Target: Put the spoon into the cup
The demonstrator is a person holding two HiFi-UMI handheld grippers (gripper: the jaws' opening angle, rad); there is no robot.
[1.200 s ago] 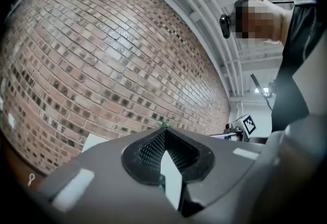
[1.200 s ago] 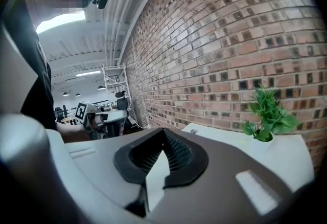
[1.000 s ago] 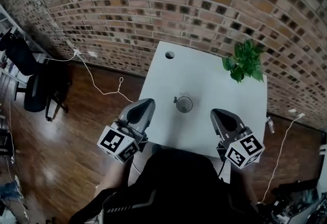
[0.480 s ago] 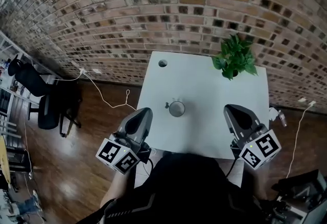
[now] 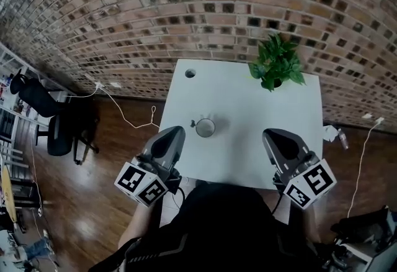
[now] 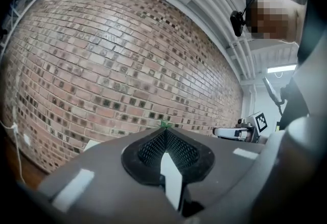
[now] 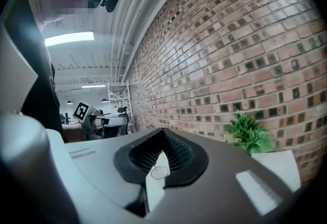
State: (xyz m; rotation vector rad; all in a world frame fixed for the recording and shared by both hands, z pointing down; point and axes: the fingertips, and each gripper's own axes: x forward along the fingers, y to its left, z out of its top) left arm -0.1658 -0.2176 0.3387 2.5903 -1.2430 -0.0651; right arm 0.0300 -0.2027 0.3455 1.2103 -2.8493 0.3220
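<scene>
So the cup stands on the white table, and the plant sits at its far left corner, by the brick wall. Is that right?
Not quite. The plant sits at the far right corner of the table, not the left, as the head view shows. The rest holds: the cup stands on the table, and the brick wall is just behind.

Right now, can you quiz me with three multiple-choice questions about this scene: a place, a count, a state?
1. Where on the table is the plant? A. near left corner B. far right corner C. middle
2. How many cups are there? A. one B. two C. three
3. How are the left gripper and right gripper? A. wide open B. clamped on the cup C. shut, empty
Answers: 1 B, it stands by the wall at right; 2 A, only one cup shows; 3 C, each gripper's jaws meet with nothing between.
</scene>
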